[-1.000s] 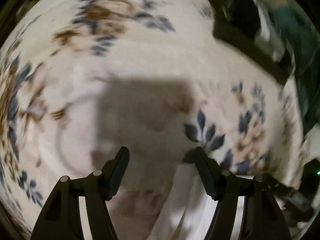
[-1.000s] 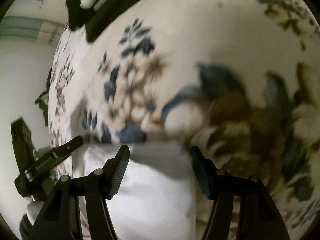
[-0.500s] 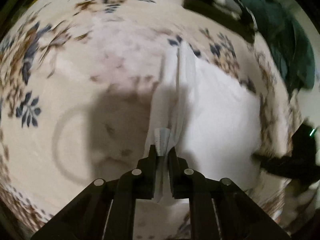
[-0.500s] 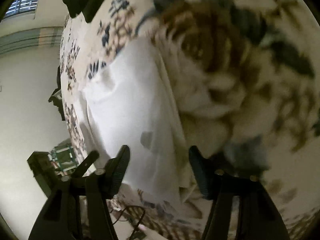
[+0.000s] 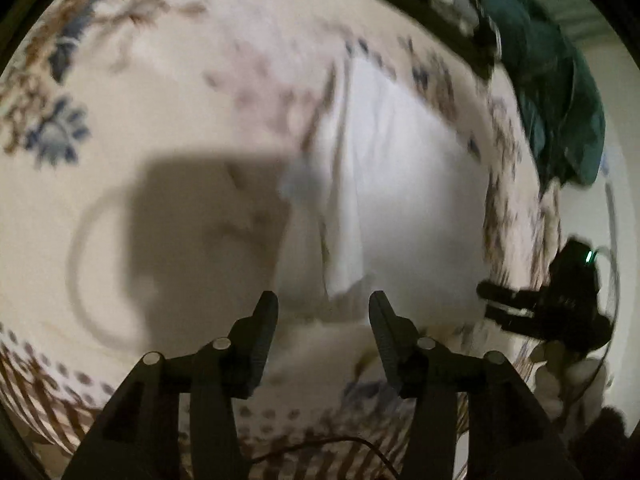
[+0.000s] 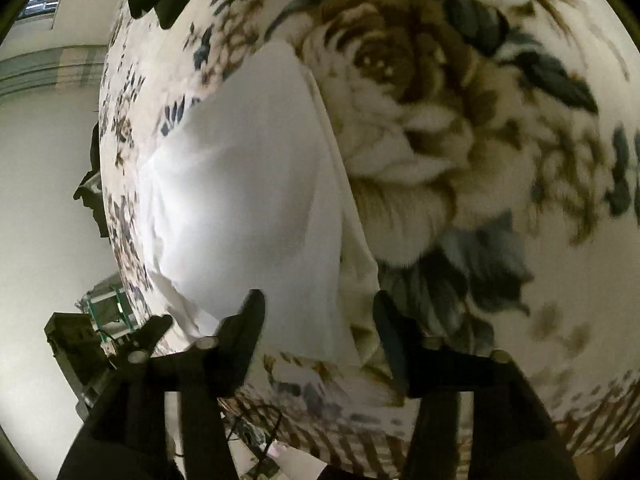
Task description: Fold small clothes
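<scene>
A flowered blanket (image 5: 168,128) (image 6: 460,128) covers the whole surface under both tools. On it lies a white cloth (image 5: 400,184) (image 6: 248,184), spread mostly flat, with a raised crease down its left part in the left view. A dark green garment (image 5: 560,92) sits at the far right edge. The left tool (image 5: 323,312) hangs near the cloth's near edge, fingers wide apart and holding nothing. The right tool (image 6: 318,312) is likewise spread wide, empty, over the cloth's near end.
</scene>
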The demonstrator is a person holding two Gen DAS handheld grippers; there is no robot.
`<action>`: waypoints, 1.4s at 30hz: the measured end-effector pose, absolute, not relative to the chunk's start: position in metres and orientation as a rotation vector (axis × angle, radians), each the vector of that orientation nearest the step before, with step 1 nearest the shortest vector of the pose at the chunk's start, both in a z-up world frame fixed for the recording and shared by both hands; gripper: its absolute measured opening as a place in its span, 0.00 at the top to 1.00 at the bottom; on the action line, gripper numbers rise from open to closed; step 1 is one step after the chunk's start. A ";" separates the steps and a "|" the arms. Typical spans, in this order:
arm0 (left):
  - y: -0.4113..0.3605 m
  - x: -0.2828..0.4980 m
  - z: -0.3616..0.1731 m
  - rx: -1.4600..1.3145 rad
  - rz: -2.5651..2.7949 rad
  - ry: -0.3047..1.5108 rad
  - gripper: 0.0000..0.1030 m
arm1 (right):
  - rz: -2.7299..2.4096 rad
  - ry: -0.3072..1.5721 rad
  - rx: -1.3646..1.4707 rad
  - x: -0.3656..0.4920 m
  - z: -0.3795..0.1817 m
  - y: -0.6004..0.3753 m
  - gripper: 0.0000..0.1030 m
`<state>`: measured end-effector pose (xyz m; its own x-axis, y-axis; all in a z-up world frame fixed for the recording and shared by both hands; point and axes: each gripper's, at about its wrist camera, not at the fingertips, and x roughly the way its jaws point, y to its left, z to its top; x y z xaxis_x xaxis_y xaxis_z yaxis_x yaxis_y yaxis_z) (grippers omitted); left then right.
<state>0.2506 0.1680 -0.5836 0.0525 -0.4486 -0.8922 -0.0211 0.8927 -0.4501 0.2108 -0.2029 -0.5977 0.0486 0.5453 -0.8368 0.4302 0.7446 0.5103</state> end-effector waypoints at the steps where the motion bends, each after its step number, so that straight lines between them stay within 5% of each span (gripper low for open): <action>1: 0.163 0.248 -0.588 -0.361 -0.319 1.490 0.58 | 0.102 1.593 0.809 0.207 -0.601 -0.199 0.43; 4: 0.161 0.243 -0.595 -0.361 -0.295 1.448 0.89 | 0.102 1.626 0.838 0.196 -0.616 -0.191 0.44; 6: 0.160 0.241 -0.590 -0.339 -0.322 1.424 0.90 | 0.064 1.592 0.829 0.192 -0.617 -0.188 0.92; 12: 0.170 0.249 -0.572 -0.110 -0.362 1.407 0.99 | 0.002 1.552 0.775 0.195 -0.603 -0.190 0.95; 15: 0.215 0.263 -0.576 -0.275 -0.314 1.471 0.97 | -0.001 1.539 0.768 0.200 -0.595 -0.193 0.95; 16: 0.228 0.262 -0.580 -0.417 -0.302 1.497 0.93 | 0.005 1.536 0.778 0.200 -0.593 -0.194 0.95; 18: 0.238 0.249 -0.593 -0.715 -0.313 1.524 0.58 | 0.015 1.544 0.806 0.197 -0.591 -0.197 0.94; 19: 0.236 0.240 -0.600 -0.826 -0.311 1.526 0.25 | 0.014 1.549 0.817 0.196 -0.591 -0.198 0.92; 21: 0.227 0.225 -0.616 -1.019 -0.316 1.517 0.25 | -0.017 1.561 0.831 0.187 -0.589 -0.205 0.61; 22: 0.219 0.221 -0.624 -1.080 -0.310 1.518 0.25 | -0.032 1.537 0.862 0.180 -0.585 -0.208 0.55; 26: 0.191 0.214 -0.645 -1.209 -0.276 1.443 0.25 | -0.021 1.482 1.058 0.146 -0.589 -0.208 0.42; 29: 0.179 0.214 -0.655 -1.277 -0.269 1.435 0.25 | 0.019 1.504 1.350 0.132 -0.636 -0.196 0.41; 31: 0.176 0.216 -0.649 -1.252 -0.221 1.397 0.28 | 0.030 1.450 1.516 0.132 -0.659 -0.189 0.41; 32: 0.181 0.217 -0.643 -1.240 -0.201 1.369 0.59 | 0.031 1.389 1.590 0.132 -0.668 -0.188 0.50; 33: 0.184 0.220 -0.639 -1.228 -0.185 1.357 0.80 | -0.007 1.348 1.603 0.131 -0.669 -0.189 0.82; 34: 0.192 0.224 -0.635 -1.216 -0.169 1.350 0.88 | -0.037 1.316 1.601 0.132 -0.668 -0.192 0.86; 42: 0.288 0.216 -0.612 -1.133 0.065 1.232 0.85 | -0.062 1.329 1.459 0.134 -0.639 -0.194 0.91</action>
